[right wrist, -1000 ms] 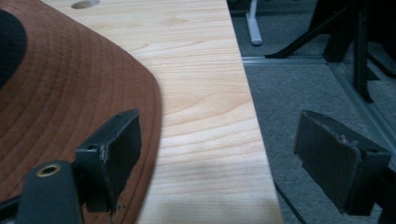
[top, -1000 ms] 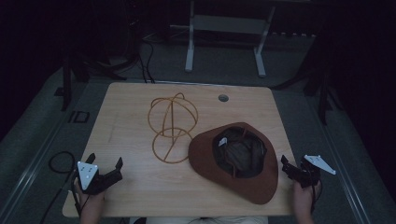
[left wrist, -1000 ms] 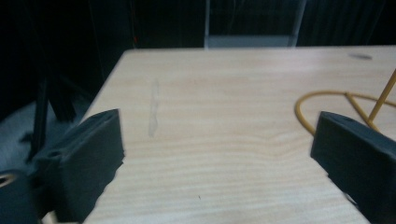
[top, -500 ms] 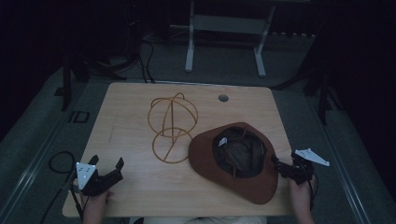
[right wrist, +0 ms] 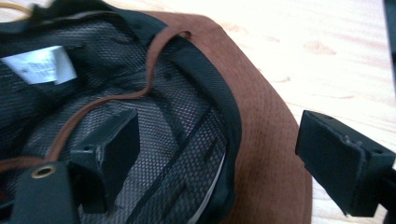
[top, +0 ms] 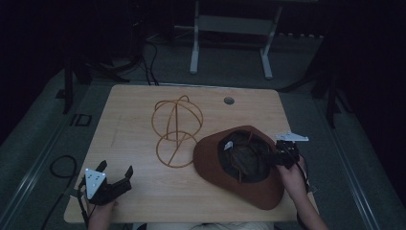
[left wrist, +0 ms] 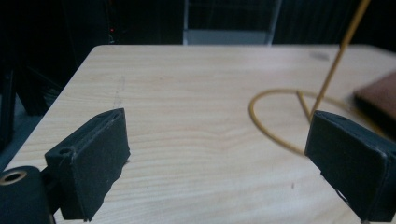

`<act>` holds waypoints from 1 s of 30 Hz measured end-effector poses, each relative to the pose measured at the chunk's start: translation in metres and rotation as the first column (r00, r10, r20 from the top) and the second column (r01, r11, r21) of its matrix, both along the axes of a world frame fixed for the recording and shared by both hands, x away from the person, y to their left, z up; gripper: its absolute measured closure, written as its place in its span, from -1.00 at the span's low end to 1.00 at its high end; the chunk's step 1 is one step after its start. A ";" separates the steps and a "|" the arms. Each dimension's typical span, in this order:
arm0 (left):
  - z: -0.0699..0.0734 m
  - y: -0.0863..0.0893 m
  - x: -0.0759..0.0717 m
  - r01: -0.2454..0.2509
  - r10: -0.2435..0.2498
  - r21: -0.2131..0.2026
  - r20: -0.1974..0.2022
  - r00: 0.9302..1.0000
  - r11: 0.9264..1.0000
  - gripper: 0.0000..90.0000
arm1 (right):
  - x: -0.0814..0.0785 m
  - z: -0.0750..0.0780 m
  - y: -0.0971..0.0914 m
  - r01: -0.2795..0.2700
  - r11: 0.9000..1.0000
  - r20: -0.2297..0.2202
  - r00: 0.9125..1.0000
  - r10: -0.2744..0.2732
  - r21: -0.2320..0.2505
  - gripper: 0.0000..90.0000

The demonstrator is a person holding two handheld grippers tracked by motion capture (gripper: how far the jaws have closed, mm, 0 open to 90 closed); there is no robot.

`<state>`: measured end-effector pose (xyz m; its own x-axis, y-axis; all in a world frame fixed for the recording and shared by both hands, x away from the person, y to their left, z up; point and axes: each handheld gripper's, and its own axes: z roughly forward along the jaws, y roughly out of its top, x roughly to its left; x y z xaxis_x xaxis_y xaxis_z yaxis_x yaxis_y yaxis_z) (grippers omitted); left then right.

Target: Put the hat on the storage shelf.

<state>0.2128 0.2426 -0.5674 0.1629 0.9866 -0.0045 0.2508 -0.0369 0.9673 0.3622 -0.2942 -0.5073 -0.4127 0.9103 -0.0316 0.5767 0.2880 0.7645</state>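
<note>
A brown wide-brimmed hat (top: 215,163) lies upside down at the right front of the wooden table (top: 134,110). Its black mesh lining, white label (right wrist: 39,65) and thin brown cord (right wrist: 140,88) face up. My right gripper (top: 275,160) is open over the hat's right side. In the right gripper view, the right gripper (right wrist: 219,135) has one jaw inside the crown and the other over the brim (right wrist: 261,107). A golden wire hat stand (top: 178,125) sits left of the hat. My left gripper (top: 116,168) is open near the front left corner, holding nothing.
In the left gripper view, the left gripper (left wrist: 215,126) looks across bare wood toward the stand's rod (left wrist: 340,56) and the hat's edge (left wrist: 378,95). A round cable hole (top: 229,100) lies near the table's far edge. A white desk frame (top: 230,24) stands behind.
My right gripper has moved left from the table's right edge to the hat, and its jaws now straddle the rim. The left gripper has barely shifted.
</note>
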 end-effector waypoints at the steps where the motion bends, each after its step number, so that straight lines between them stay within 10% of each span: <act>1: -0.001 -0.001 0.000 0.021 -0.021 0.021 -0.014 1.000 1.000 -0.88 | 0.004 -0.002 0.001 0.005 1.000 -0.017 1.000 -0.005 -0.004 -0.70; 12: 0.002 -0.011 -0.001 0.081 -0.081 0.004 -0.073 0.994 0.997 -0.92 | 0.029 -0.027 0.008 -0.033 0.999 -0.150 0.988 0.028 -0.035 -0.76; 30: 0.000 -0.012 0.001 0.084 -0.089 -0.048 -0.123 0.988 0.995 -0.91 | 0.022 -0.039 0.009 0.044 0.969 0.004 0.999 -0.044 -0.245 0.81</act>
